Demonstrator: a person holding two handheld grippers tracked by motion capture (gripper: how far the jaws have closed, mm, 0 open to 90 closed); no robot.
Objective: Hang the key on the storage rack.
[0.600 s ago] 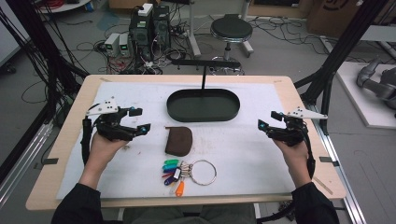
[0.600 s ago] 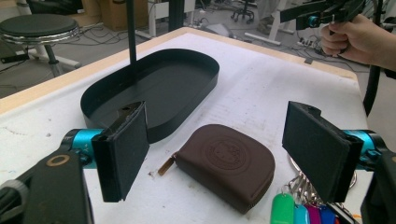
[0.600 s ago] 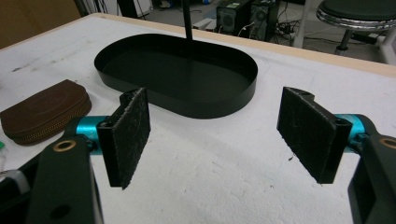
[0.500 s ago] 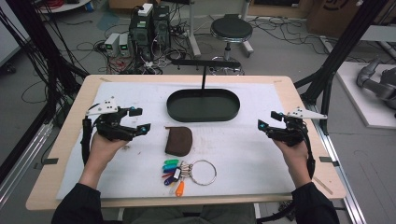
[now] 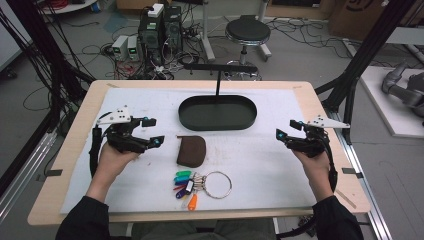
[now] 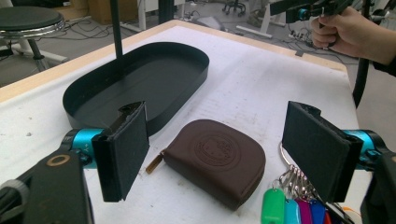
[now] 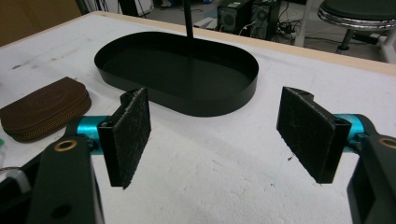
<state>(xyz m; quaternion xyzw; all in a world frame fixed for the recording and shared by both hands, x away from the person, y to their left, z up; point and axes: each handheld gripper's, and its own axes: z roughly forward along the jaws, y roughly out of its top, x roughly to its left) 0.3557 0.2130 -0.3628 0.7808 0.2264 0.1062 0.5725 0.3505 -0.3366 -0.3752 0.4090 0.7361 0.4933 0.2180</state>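
Nothing has visibly moved since the earlier frames: both hands sit in the same spots at the left and right of the high view, and the things on the bench [image 5: 280,165] lie as they did.

The left gripper [image 5: 148,132], at centre left of the high view, has its jaws spread wide with nothing between them. It points toward the brown zip pouch [image 5: 190,151], which lies flat just below the middle of that frame, apart from the jaws. In the left gripper view the pouch [image 6: 214,161] sits between and beyond the two pads, so the hand seems lined up for a reach at it.

The right gripper [image 5: 286,130], at centre right, is likewise wide open and empty, held well away from everything, likely waiting its turn.

The key ring with coloured tags [image 5: 202,184] lies just below the pouch, near the lower centre. The black oval tray [image 5: 218,113] with its upright post stands above the pouch, empty, and is probably where the small things are meant to go.
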